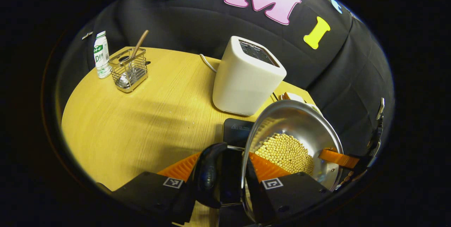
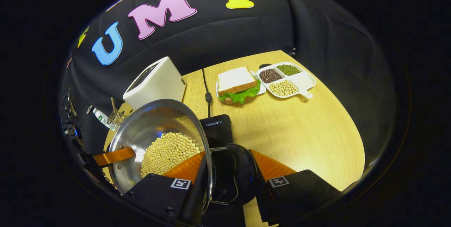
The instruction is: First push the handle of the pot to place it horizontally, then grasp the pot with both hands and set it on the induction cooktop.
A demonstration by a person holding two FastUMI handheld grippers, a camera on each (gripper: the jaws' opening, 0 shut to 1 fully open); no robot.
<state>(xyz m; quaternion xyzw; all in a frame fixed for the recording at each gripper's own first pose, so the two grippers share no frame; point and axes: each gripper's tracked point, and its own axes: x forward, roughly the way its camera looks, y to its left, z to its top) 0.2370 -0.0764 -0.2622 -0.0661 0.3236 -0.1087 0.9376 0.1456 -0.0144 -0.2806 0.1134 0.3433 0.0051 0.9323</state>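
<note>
A steel pot (image 1: 299, 124) half full of pale soybeans (image 1: 287, 153) is held between both grippers. My left gripper (image 1: 225, 172) is shut on its black side handle (image 1: 211, 174), with the pot's rim between the fingers. My right gripper (image 2: 229, 174) is shut on the opposite black handle (image 2: 238, 174); the pot (image 2: 155, 124) lies to its left. The far gripper's finger (image 1: 338, 158) shows at the pot's other rim. The black induction cooktop (image 2: 216, 130) (image 1: 238, 132) lies just beyond and partly under the pot. I cannot tell whether the pot touches it.
A white toaster (image 1: 246, 75) stands close behind the cooktop. A bottle (image 1: 101, 55) and a wire basket (image 1: 128, 70) holding a spoon are at the table's far left. A sandwich (image 2: 238, 84) and a divided bean tray (image 2: 285, 79) sit far right, with a cable (image 2: 208, 93) nearby.
</note>
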